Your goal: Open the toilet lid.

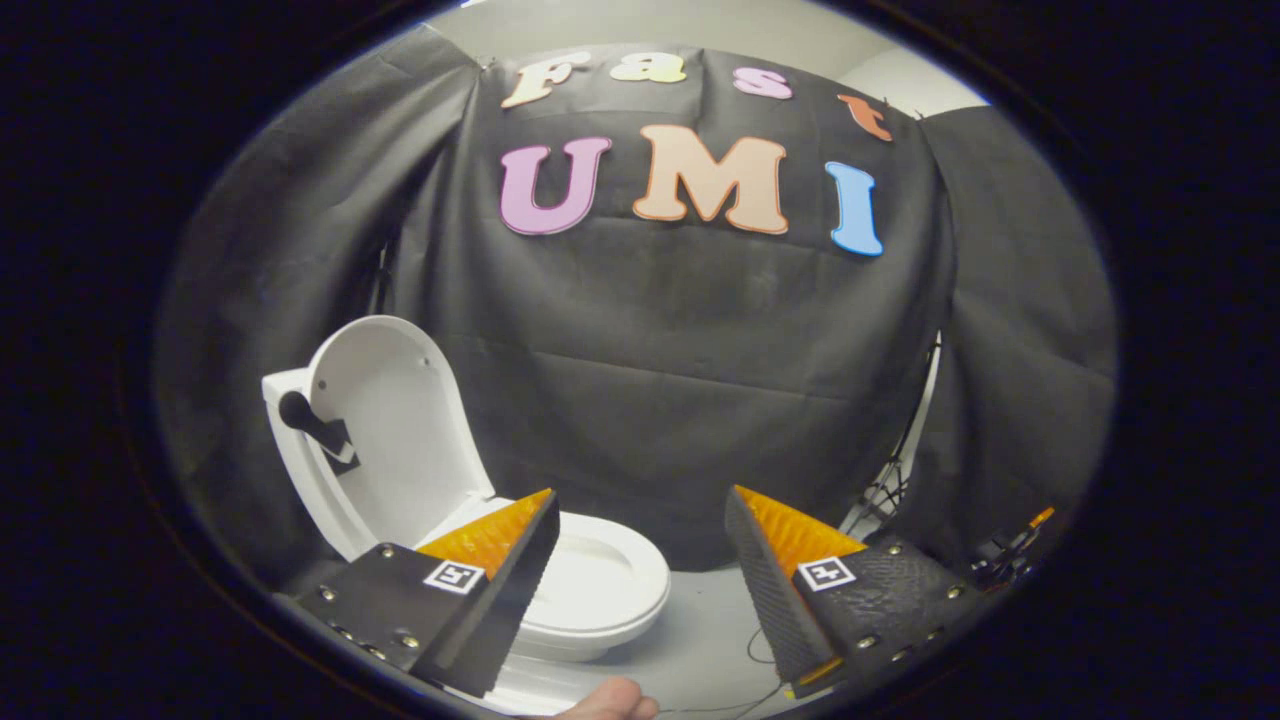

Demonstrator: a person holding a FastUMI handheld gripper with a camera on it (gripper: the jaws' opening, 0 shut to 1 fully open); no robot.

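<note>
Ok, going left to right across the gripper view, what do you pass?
Black handle on the raised toilet lid → toilet seat → open gripper, nothing between its fingers → dark cables at the cloth wall.

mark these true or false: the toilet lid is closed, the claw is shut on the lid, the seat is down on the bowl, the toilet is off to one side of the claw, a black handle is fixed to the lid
1. The toilet lid is closed. False: it stands raised.
2. The claw is shut on the lid. False: its fingers are spread wide, holding nothing.
3. The seat is down on the bowl. True.
4. The toilet is off to one side of the claw. True: beyond one finger.
5. A black handle is fixed to the lid. True.
</note>
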